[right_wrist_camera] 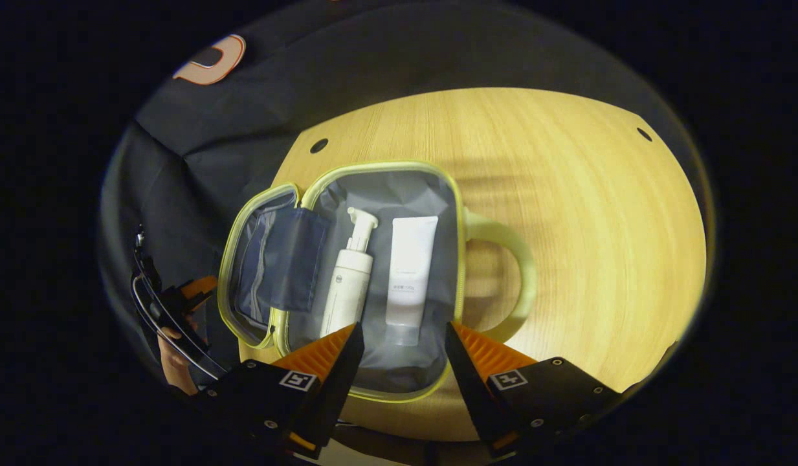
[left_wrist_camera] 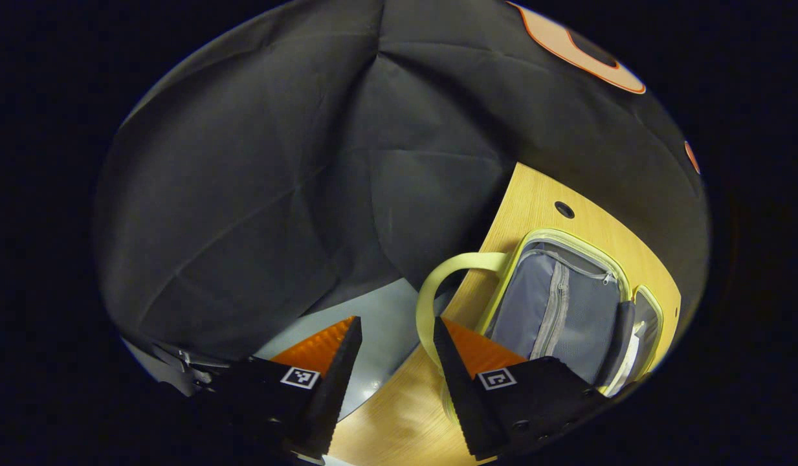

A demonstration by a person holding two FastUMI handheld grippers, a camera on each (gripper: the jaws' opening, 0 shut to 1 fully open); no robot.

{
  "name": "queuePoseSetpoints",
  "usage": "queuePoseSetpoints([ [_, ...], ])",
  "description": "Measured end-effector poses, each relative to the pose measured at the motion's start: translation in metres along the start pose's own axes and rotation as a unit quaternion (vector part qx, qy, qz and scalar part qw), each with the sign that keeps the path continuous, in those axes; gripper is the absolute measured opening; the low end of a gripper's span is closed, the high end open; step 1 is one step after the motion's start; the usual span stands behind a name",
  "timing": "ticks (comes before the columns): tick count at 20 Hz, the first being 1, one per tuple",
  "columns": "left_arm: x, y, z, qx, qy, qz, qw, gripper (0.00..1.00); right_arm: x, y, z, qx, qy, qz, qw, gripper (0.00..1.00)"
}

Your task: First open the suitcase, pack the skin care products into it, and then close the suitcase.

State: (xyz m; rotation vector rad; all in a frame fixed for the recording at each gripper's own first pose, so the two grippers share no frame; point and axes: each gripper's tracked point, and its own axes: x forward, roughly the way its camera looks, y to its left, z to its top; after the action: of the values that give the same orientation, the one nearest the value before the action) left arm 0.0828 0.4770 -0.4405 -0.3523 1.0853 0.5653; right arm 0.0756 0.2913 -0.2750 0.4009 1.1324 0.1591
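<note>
1. A light wooden table stands against the booth's black cloth wall; two small dark holes are set in the tabletop near its far edge in the right gripper view; a patch of grey floor shows past the table's edge in the left gripper view.
2. The suitcase, a small grey case with a pale yellow-green rim and a looped handle, lies open on the table; its lid is folded out to one side, with a dark inner pocket flap.
3. Two skin care products lie side by side in the main compartment: a white pump bottle and a white tube; they are close together, whether touching I cannot tell.
4. The right gripper hovers above the case's near edge; its fingers are spread apart and hold nothing.
5. The left gripper is off the table's edge, beside the handle; its fingers are likewise apart and empty.
6. At the left of the right gripper view, a hand holds the other gripper.
</note>
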Motion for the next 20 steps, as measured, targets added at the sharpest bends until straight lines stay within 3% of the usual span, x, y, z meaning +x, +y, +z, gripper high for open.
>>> queuePoseSetpoints([
  [2, 0.012, -0.013, -0.001, -0.025, 0.010, -0.029, 0.999, 0.73, -0.016, -0.006, 0.013, 0.002, -0.042, 0.001, 0.999, 0.89],
  [7, 0.033, -0.008, -0.004, -0.098, 0.049, -0.072, 0.991, 0.78, -0.051, -0.016, 0.035, 0.024, -0.114, 0.012, 0.993, 0.94],
  [9, 0.044, -0.020, -0.009, -0.154, 0.074, -0.108, 0.979, 0.55, -0.064, -0.026, 0.043, 0.027, -0.138, 0.004, 0.990, 0.94],
  [10, 0.047, -0.020, -0.014, -0.172, 0.078, -0.111, 0.976, 0.61, -0.071, -0.032, 0.045, 0.030, -0.148, -0.004, 0.989, 0.94],
  [13, 0.052, -0.030, -0.014, -0.231, 0.075, -0.132, 0.961, 0.23, -0.090, -0.044, 0.056, 0.027, -0.190, -0.016, 0.981, 0.94],
  [14, 0.047, -0.028, -0.012, -0.234, 0.070, -0.138, 0.960, 0.23, -0.098, -0.050, 0.062, 0.027, -0.210, -0.024, 0.977, 0.94],
  [15, 0.045, -0.029, -0.010, -0.226, 0.066, -0.149, 0.961, 0.16, -0.104, -0.054, 0.066, 0.025, -0.223, -0.029, 0.974, 0.94],
  [17, 0.036, -0.030, -0.004, -0.199, 0.055, -0.157, 0.966, 0.15, -0.114, -0.064, 0.073, 0.023, -0.246, -0.040, 0.968, 0.94],
  [18, 0.033, -0.025, 0.002, -0.187, 0.038, -0.144, 0.971, 0.15, -0.117, -0.070, 0.076, 0.027, -0.253, -0.046, 0.966, 0.95],
  [19, 0.029, -0.030, 0.002, -0.168, 0.027, -0.143, 0.975, 0.06, -0.125, -0.074, 0.079, 0.029, -0.257, -0.047, 0.965, 0.94],
  [20, 0.022, -0.031, 0.003, -0.155, 0.021, -0.135, 0.978, 0.06, -0.130, -0.081, 0.082, 0.032, -0.263, -0.052, 0.963, 0.95],
])
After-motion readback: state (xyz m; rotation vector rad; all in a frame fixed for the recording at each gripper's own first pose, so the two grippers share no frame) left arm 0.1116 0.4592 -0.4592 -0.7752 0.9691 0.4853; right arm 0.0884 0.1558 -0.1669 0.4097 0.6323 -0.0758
